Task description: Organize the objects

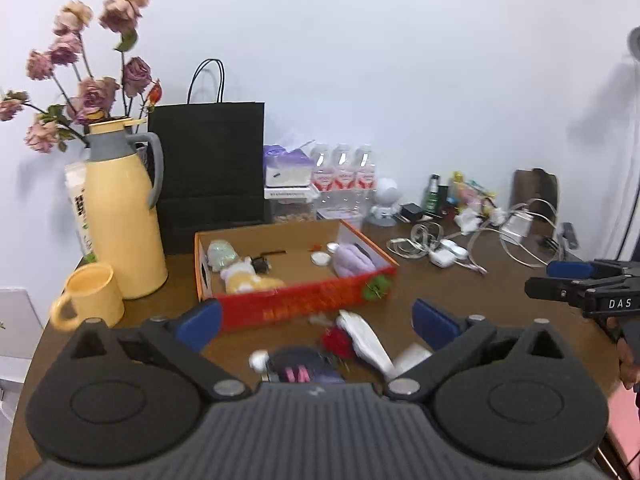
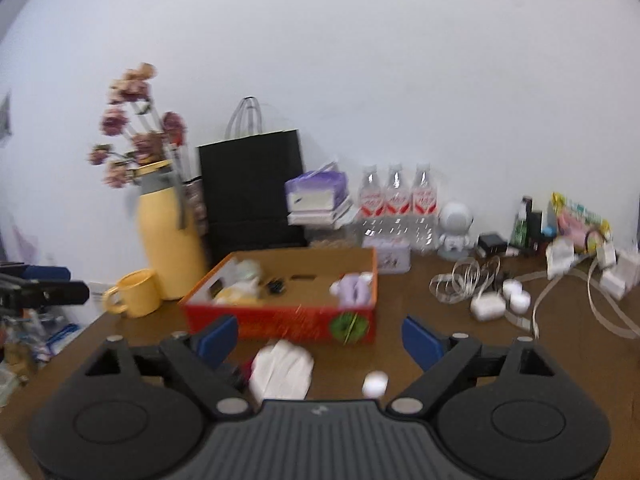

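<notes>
A bunch of dried pink roses point(image 1: 86, 76) is leaning out over the far left corner of the brown table point(image 1: 460, 292), and in front of them a tall yellow thermos jug point(image 1: 120, 216) is standing upright with a yellow mug point(image 1: 90, 298) sitting just beside its base. A black paper bag point(image 1: 210, 176) is standing against the white wall behind them.

Toward the middle, a shallow red cardboard box point(image 1: 304, 300) is lying open on the table. Inside it, a yellow plush toy point(image 1: 244, 278) is lying at the left end and a lilac bundle point(image 1: 352, 260) at the right, with a small round tin point(image 1: 320, 257) just beside the bundle. Behind the box three water bottles point(image 1: 344, 170) are lining up along the wall.

The left gripper point(image 1: 316, 320) is hovering in front of the box with its blue-padded jaws spread wide and nothing between the pads. Below it, on the table, a white crumpled cloth point(image 1: 366, 340) is lying next to something red point(image 1: 338, 342); both are blurred.

The right gripper point(image 2: 320, 338) is hanging over the same spot, jaws likewise spread and pinching nothing, with the cloth and a small white round thing point(image 2: 375, 384) lying on the table beneath.

Further right, white chargers and looping cables point(image 1: 452, 250) are sprawling across the table.
</notes>
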Demonstrator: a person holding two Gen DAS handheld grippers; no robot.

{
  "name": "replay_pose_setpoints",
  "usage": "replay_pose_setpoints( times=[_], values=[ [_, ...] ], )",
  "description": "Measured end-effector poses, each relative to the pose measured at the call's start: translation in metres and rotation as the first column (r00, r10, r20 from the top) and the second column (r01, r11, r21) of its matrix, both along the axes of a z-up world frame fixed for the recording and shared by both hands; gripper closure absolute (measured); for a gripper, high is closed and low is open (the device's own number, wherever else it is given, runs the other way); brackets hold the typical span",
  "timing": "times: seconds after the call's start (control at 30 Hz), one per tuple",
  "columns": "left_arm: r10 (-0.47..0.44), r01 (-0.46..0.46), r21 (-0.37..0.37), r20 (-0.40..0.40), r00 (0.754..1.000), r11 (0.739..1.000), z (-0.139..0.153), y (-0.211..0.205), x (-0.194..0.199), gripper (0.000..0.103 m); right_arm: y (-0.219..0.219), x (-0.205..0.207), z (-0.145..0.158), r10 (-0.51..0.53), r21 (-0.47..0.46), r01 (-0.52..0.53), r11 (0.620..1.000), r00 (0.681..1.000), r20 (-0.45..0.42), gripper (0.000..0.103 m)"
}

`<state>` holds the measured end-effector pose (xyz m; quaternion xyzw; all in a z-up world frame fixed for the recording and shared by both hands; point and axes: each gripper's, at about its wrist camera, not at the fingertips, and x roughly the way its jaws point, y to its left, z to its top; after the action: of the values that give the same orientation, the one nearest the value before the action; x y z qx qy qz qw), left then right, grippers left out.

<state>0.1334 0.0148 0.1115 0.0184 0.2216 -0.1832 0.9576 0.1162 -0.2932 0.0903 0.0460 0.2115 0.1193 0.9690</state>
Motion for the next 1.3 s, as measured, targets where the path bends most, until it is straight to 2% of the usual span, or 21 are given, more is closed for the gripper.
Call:
replay_pose_setpoints(
  times=[0.1, 0.2, 0.3, 0.47, 0.6, 0.73, 0.87, 1.07, 1.17, 1.23, 1.3],
  values=[
    [0.003, -0.003, -0.028, 0.006, 1.0, 1.0, -0.008, 0.009, -0.044, 0.0, -0.008, -0.053, -0.013, 0.012, 0.032, -0.012, 0.999, 1.0, 0.0, 0.014],
    [0.026, -0.024, -0.066, 0.029, 0.999, 0.998, -0.017, 0.023, -0.083, 0.0, -0.009, -0.098, -0.026, -0.001, 0.026, 0.001, 1.0, 1.0, 0.008, 0.013],
    [0.055, -0.054, -0.046, 0.029, 0.998, 0.997, -0.031, 0.031, -0.109, 0.0, -0.007, -0.134, -0.044, -0.04, 0.0, 0.04, 0.999, 0.999, 0.014, 0.011],
    [0.081, -0.081, -0.031, 0.002, 0.997, 0.996, -0.047, 0.036, -0.116, 0.0, -0.006, -0.154, -0.053, -0.049, -0.031, 0.048, 0.998, 0.999, -0.01, 0.011],
    [0.134, -0.134, 0.009, 0.0, 0.991, 0.991, -0.063, 0.03, -0.109, 0.0, -0.004, -0.152, -0.057, -0.106, -0.068, 0.108, 0.992, 0.994, 0.035, 0.011],
    [0.168, -0.168, 0.012, -0.066, 0.984, 0.986, -0.087, 0.022, -0.084, 0.0, 0.003, -0.136, -0.07, -0.129, -0.061, 0.133, 0.989, 0.989, 0.067, 0.011],
    [0.175, -0.174, 0.02, -0.103, 0.979, 0.985, -0.107, 0.012, -0.052, 0.0, 0.022, -0.104, -0.084, -0.078, -0.112, 0.082, 0.99, 0.996, 0.045, 0.011],
    [0.102, -0.098, 0.038, -0.125, 0.987, 0.994, -0.121, -0.007, 0.015, 0.0, 0.053, -0.035, -0.095, 0.009, -0.16, -0.008, 0.987, 1.0, 0.003, 0.014],
    [0.065, -0.058, 0.062, -0.119, 0.991, 0.996, -0.129, -0.022, 0.054, 0.0, 0.061, 0.007, -0.097, 0.021, -0.187, -0.019, 0.982, 1.0, 0.007, 0.016],
    [0.051, -0.042, 0.081, -0.118, 0.992, 0.996, -0.137, -0.031, 0.08, 0.0, 0.058, 0.042, -0.103, 0.008, -0.157, -0.014, 0.988, 0.999, -0.04, 0.019],
    [0.035, -0.02, 0.101, -0.146, 0.989, 0.995, -0.142, -0.039, 0.106, 0.0, 0.053, 0.072, -0.107, 0.029, -0.089, -0.038, 0.995, 0.995, -0.096, 0.026]
  ],
)
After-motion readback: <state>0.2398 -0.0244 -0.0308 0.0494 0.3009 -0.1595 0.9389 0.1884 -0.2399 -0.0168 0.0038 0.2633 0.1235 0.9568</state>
